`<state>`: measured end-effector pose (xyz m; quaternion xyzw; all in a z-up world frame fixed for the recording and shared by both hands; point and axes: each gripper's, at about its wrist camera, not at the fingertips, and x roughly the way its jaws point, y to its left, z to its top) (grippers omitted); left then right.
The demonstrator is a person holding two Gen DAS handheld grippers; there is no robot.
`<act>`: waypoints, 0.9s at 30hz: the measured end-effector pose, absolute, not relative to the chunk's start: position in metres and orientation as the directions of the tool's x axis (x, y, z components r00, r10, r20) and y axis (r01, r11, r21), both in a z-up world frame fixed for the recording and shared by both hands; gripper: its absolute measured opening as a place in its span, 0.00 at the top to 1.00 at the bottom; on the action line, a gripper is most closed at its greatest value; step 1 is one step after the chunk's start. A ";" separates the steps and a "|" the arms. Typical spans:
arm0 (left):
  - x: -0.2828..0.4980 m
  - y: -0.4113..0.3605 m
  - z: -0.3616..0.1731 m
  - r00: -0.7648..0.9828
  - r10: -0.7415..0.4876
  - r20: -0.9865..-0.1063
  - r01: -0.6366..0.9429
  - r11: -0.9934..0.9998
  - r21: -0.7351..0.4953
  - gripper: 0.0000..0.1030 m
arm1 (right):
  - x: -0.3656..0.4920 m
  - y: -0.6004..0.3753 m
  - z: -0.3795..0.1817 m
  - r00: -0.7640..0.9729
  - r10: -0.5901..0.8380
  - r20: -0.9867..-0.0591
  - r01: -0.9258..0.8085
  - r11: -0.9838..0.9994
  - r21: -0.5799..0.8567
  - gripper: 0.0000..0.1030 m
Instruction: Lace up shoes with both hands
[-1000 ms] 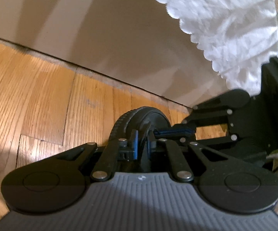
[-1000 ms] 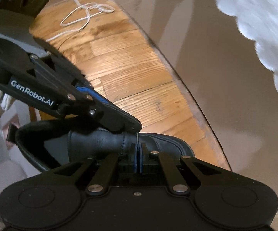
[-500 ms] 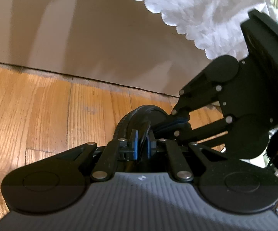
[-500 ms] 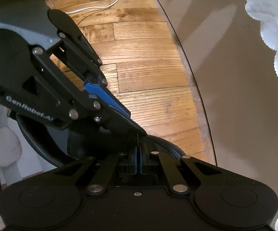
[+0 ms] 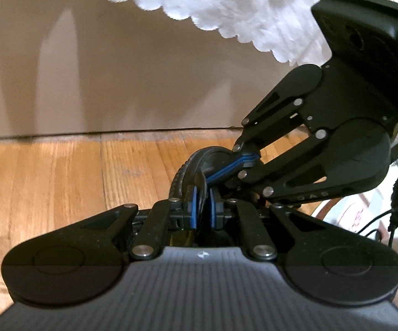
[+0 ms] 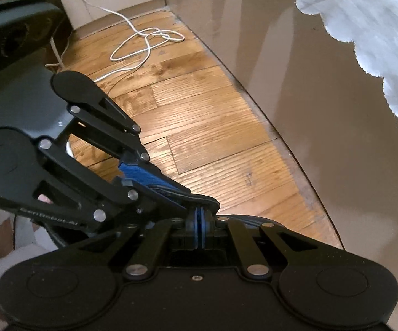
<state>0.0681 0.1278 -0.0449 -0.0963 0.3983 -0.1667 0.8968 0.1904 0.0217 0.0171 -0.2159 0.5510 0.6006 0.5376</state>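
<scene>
While both pinch, shoe (image 5: 196,162) sits btwn left fingers (image 5: 192,207).

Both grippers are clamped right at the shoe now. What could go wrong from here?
1. The left gripper and right gripper meet tip to tip on the black shoe; they may collide or jam.
2. No lace is visible in either view, so either may hold only shoe material.
</scene>
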 end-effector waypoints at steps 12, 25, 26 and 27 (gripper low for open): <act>0.068 0.140 -0.053 0.597 -0.408 -0.691 0.181 0.907 -0.380 0.91 | 0.189 -0.015 0.022 -0.218 0.517 -0.828 -0.839 0.333 0.429 0.62; 0.072 0.157 -0.059 0.589 -0.448 -0.672 0.079 0.860 -0.504 0.91 | 0.185 -0.026 0.008 -0.249 0.546 -0.800 -0.787 0.368 0.496 0.97; 0.072 0.158 -0.059 0.589 -0.450 -0.671 0.075 0.857 -0.510 0.91 | 0.185 -0.027 0.008 -0.242 0.556 -0.795 -0.777 0.380 0.502 0.97; 0.072 0.158 -0.059 0.590 -0.451 -0.670 0.077 0.857 -0.509 0.91 | 0.186 -0.029 0.007 -0.236 0.569 -0.788 -0.760 0.396 0.514 0.97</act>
